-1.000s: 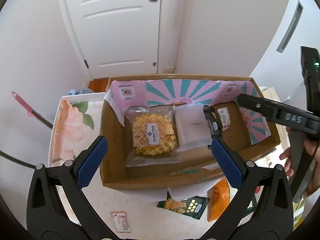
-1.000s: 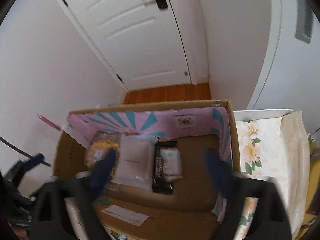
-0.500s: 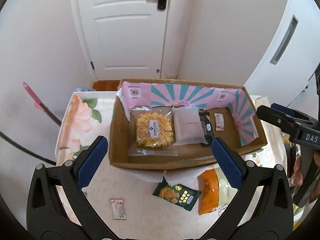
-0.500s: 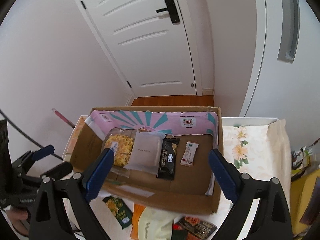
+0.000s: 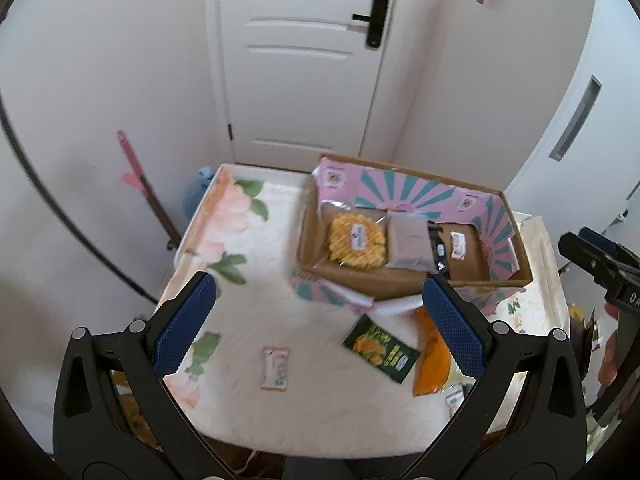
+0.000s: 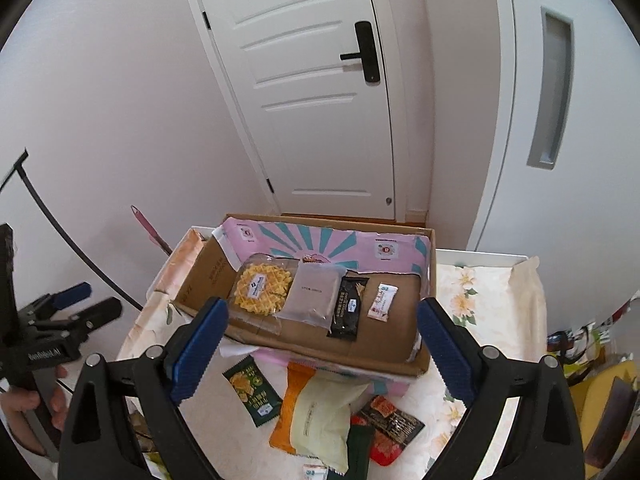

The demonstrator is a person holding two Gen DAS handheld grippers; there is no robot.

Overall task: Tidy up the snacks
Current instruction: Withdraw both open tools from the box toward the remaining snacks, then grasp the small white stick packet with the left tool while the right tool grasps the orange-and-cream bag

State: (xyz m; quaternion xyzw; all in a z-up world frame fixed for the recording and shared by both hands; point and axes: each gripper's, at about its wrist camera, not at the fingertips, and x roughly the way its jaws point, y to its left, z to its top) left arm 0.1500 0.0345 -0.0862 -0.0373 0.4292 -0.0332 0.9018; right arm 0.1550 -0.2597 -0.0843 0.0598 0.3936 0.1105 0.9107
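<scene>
A flower-print table (image 5: 256, 240) carries a brown cardboard box (image 6: 320, 344) lined pink and teal, holding a round yellow waffle (image 6: 262, 286) in clear wrap. Beside the box lies a glossy dark-green snack packet (image 5: 380, 349). The left gripper (image 5: 318, 322) and the right gripper (image 6: 320, 350) both gape wide, empty.

Both pulled back and up from the cardboard box (image 5: 404, 280), left gripper (image 5: 318, 320) and right gripper (image 6: 322, 354) alike. Now over loose packets on the table (image 5: 248, 240). Box smaller in view.
</scene>
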